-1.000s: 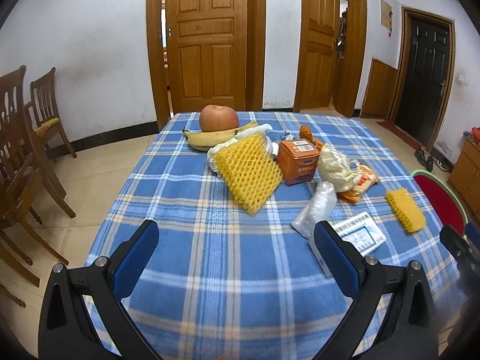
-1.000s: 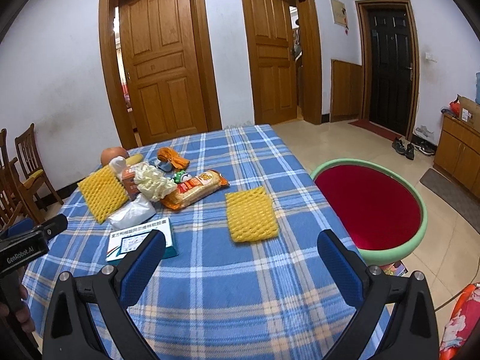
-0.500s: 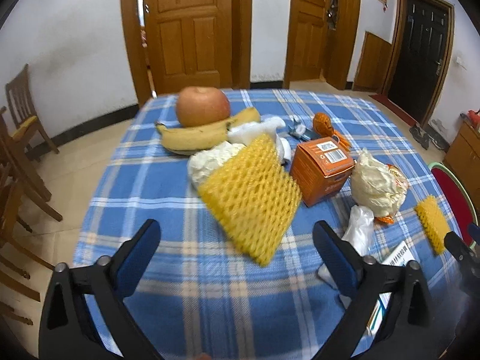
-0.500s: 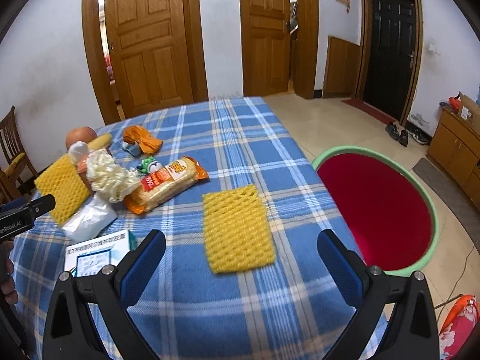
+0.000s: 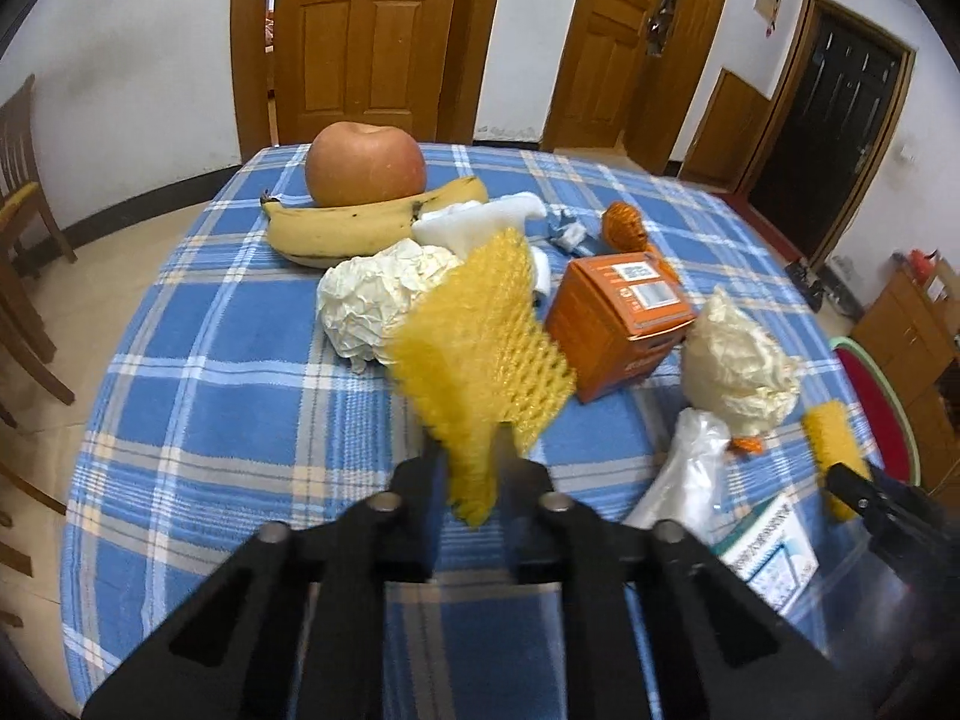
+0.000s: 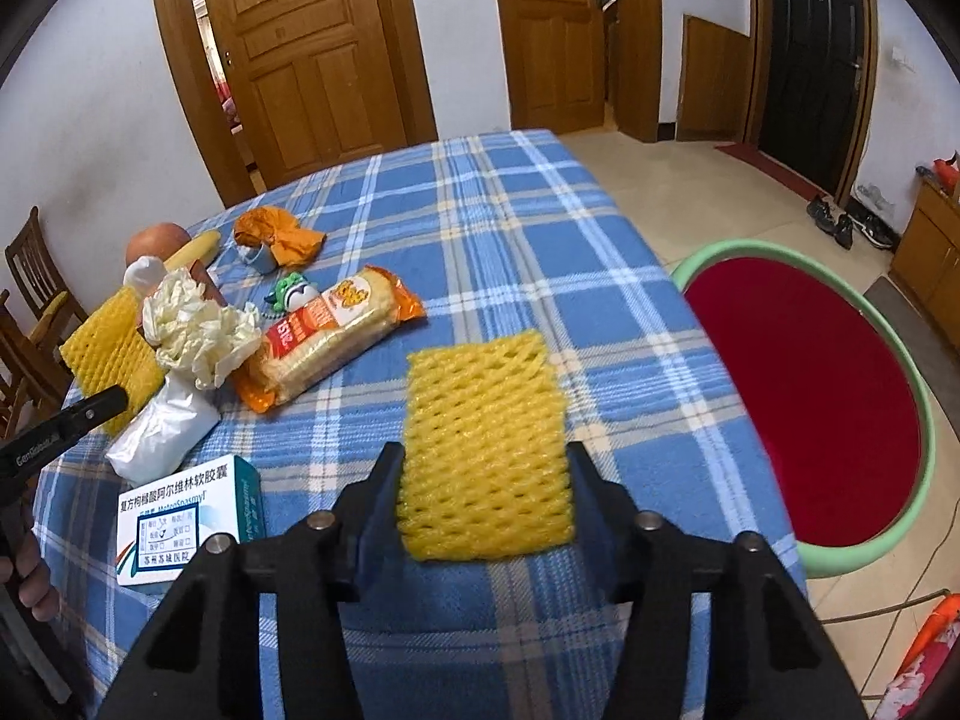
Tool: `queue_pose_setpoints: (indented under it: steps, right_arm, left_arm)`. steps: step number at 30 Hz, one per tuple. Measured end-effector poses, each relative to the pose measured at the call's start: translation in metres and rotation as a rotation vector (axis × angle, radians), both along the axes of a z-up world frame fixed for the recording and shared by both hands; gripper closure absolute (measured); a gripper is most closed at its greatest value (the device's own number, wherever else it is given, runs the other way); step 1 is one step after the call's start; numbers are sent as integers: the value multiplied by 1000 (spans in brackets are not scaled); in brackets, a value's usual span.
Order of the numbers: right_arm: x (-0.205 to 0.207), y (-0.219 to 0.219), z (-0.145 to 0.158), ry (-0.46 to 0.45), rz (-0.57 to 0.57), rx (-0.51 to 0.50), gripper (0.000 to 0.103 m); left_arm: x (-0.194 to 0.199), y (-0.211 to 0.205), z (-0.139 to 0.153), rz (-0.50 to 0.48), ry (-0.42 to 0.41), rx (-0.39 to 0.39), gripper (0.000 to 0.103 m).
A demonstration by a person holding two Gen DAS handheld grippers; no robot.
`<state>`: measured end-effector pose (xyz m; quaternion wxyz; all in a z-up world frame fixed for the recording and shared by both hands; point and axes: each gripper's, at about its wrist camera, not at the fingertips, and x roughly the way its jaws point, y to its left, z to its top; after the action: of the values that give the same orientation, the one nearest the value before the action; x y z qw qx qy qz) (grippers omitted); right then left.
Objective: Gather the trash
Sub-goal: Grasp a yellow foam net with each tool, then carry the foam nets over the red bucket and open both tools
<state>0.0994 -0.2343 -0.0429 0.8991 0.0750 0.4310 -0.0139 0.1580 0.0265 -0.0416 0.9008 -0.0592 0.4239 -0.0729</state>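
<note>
My left gripper (image 5: pixel 471 462) is shut on the near corner of a yellow foam fruit net (image 5: pixel 480 348), which stands up from the blue plaid table (image 5: pixel 240 420). My right gripper (image 6: pixel 483 480) has its jaws closed against the two sides of a second yellow foam net (image 6: pixel 486 450) that lies on the table near the right edge. Other trash lies between them: crumpled white paper (image 5: pixel 378 300), an orange carton (image 5: pixel 618 324), a cream paper wad (image 5: pixel 738 372), a clear plastic bag (image 5: pixel 690 474) and orange wrapper scraps (image 6: pixel 276 231).
An apple (image 5: pixel 366 165) and a banana (image 5: pixel 360 228) sit at the table's far end. A snack pack (image 6: pixel 336 336) and a medicine box (image 6: pixel 186 522) lie near the middle. A green-rimmed red basin (image 6: pixel 804 390) stands on the floor to the right. Wooden chairs (image 5: pixel 18 228) stand to the left.
Both grippers moved forward and closed from wide open: the left onto the big yellow net, lifting its corner, the right onto the smaller net's sides.
</note>
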Motion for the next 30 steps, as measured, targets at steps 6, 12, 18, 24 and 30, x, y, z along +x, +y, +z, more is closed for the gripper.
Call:
queue_pose_setpoints:
  steps: [6, 12, 18, 24, 30]
  right_arm:
    - [-5, -10, 6, -28, 0, 59, 79]
    - [-16, -13, 20, -71, 35, 73, 89]
    - [-32, -19, 39, -132, 50, 82, 90]
    - [-44, -37, 61, -182, 14, 63, 89]
    - [-56, -65, 70, -202, -48, 34, 89]
  left_arm:
    - [-18, -2, 13, -4, -24, -34, 93]
    - [-39, -10, 36, -28, -72, -49, 93]
    - [-53, -27, 66, -79, -128, -53, 93]
    - [-54, -63, 82, -164, -151, -51, 93]
    - [-49, -109, 87, -261, -150, -45, 93]
